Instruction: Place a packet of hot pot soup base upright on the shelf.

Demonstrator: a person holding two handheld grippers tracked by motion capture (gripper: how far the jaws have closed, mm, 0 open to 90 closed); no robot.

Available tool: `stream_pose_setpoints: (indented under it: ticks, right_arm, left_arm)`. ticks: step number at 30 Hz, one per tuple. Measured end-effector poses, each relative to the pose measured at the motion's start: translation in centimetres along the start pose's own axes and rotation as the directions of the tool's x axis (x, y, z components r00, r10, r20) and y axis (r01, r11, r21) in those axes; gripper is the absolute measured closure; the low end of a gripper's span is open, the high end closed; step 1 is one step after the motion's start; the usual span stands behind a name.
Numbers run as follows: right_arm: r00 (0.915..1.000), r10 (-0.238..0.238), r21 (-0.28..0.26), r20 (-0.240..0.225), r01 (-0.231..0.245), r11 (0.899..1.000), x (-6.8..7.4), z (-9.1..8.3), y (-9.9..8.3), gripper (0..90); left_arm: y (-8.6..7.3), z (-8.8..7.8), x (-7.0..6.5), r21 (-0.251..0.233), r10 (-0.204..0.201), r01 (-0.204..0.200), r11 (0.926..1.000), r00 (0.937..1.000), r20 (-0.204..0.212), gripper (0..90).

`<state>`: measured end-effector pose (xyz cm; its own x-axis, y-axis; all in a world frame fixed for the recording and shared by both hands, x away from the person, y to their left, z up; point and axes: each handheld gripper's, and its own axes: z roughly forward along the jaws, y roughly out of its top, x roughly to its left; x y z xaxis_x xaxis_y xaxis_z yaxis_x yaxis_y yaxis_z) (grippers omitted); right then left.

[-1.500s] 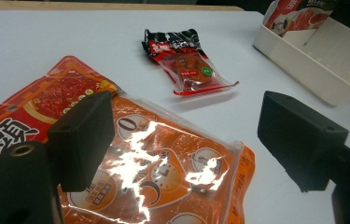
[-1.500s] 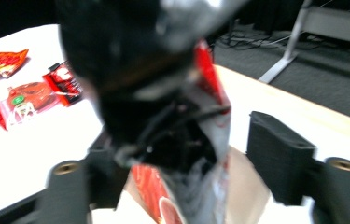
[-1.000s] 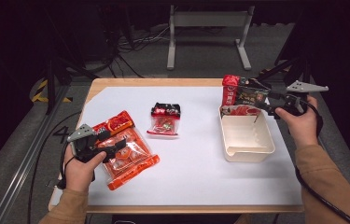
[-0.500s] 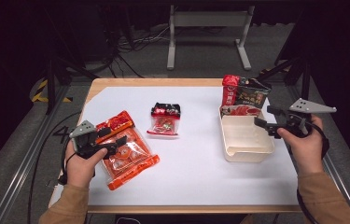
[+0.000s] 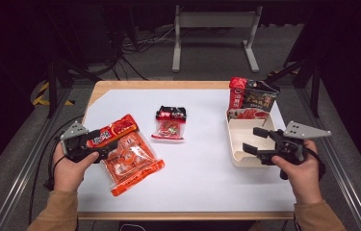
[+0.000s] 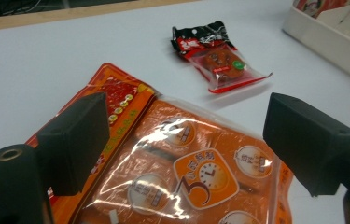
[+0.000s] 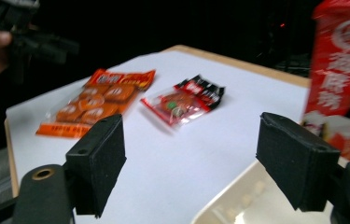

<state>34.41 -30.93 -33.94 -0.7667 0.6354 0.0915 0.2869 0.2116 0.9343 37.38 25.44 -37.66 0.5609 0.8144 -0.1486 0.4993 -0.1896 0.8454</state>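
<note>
A large orange snack packet [image 5: 129, 159] [image 6: 177, 172] lies flat at the table's left. My left gripper [image 5: 102, 147] [image 6: 189, 135] hovers over its near-left part, open, jaws wide apart with the packet below them. A small red and black packet [image 5: 169, 122] [image 6: 217, 53] [image 7: 184, 100] lies mid-table. A white tray [image 5: 238, 156] [image 7: 238, 200] sits at the right. My right gripper [image 5: 254, 140] [image 7: 196, 149] is open above its near half and holds nothing. A red packet [image 5: 237, 92] [image 7: 336, 65] and a dark packet [image 5: 261, 98] stand at the tray's far end.
The white sheet [image 5: 202, 163] covers most of the wooden table [image 5: 168, 84]. A metal frame [image 5: 214, 29] and cables stand on the floor beyond the far edge. The other hand with its gripper [image 7: 37, 44] appears far left in the right gripper view.
My right gripper has drawn back from the standing packets at the tray's far end toward the near edge. The left gripper has barely shifted over the orange packet.
</note>
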Motion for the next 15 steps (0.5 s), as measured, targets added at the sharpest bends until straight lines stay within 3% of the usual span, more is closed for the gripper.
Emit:
stream_pose_setpoints:
  ticks: [2,5,10,13,15]
  right_arm:
    - [0.9997,-0.02,0.01,-0.015,0.02,1.0,0.7,0.6,-0.1,24.4]
    - [0.9976,0.001,0.002,-0.069,-0.001,1.0,1.2,1.4,-0.3,24.4]
    - [0.9962,-0.017,0.01,-0.085,0.018,1.0,1.7,2.3,-0.6,24.7]
    - [0.9939,-0.052,0.015,-0.097,0.053,0.998,2.1,2.8,-0.8,24.8]
    - [0.9897,-0.055,0.018,-0.132,0.058,0.998,2.3,3.2,-0.8,26.6]
  left_arm:
    - [-0.1,0.0,0.1,-0.006,-0.008,0.008,0.9999,1.0,0.002,15.4]
    - [-0.3,0.0,0.3,-0.022,-0.009,0.009,0.9997,0.9999,0.011,14.8]
    - [-0.4,0.2,0.5,-0.022,-0.016,0.016,0.9996,0.9995,0.026,10.7]
    - [-0.4,0.1,0.6,-0.015,-0.018,0.019,0.9997,0.9991,0.039,9.6]
    - [-0.4,0.1,0.7,-0.013,-0.029,0.029,0.9995,0.9986,0.045,9.2]
